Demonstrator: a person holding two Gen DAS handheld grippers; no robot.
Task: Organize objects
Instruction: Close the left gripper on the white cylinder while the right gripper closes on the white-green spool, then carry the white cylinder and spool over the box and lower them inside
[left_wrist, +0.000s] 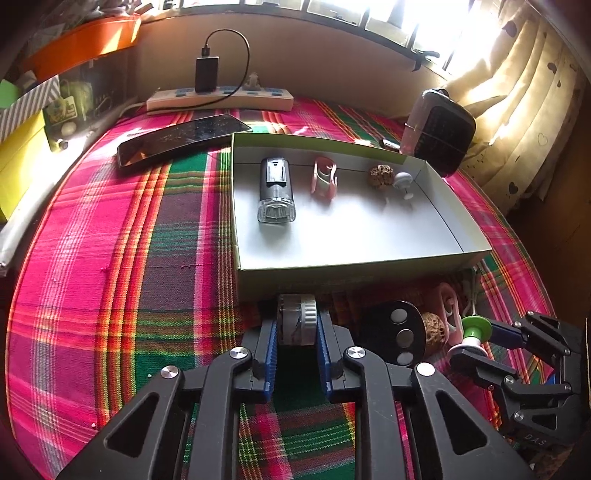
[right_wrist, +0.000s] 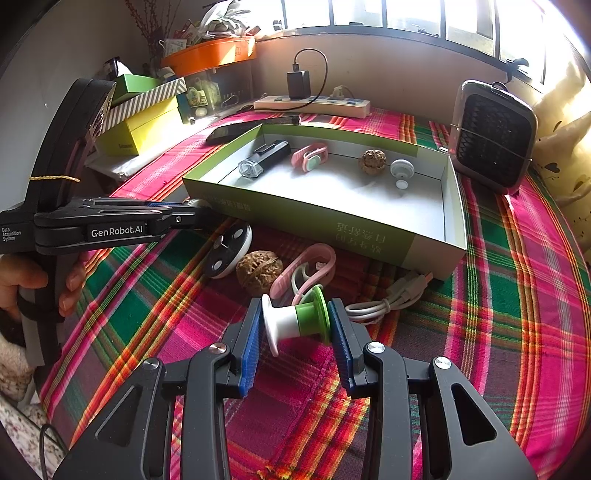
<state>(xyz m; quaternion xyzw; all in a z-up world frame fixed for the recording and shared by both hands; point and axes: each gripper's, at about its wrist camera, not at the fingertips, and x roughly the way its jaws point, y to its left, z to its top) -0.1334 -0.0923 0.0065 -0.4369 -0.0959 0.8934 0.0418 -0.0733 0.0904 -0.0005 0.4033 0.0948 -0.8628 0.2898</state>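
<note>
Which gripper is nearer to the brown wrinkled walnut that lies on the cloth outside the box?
Right. The right gripper, shut on the green-and-white spool, is just in front of the brown wrinkled walnut. The left gripper is farther, beyond the round black-and-white disc.

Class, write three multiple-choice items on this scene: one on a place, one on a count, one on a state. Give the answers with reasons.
1. Where does the walnut outside the box lie?
A. on the power strip
B. on the cloth, between the round disc and the pink clip
C. inside the heater

2. How many things lie in the box?
A. two
B. four
C. seven

3. What is the right gripper doing?
A. hanging open over the phone
B. shut on nothing
C. shut on a white and green spool

Answers: 1 B, the walnut sits on the plaid cloth between those two. 2 B, a torch, a pink clip, a walnut and a white knob. 3 C, both blue pads press the spool's ends.
</note>
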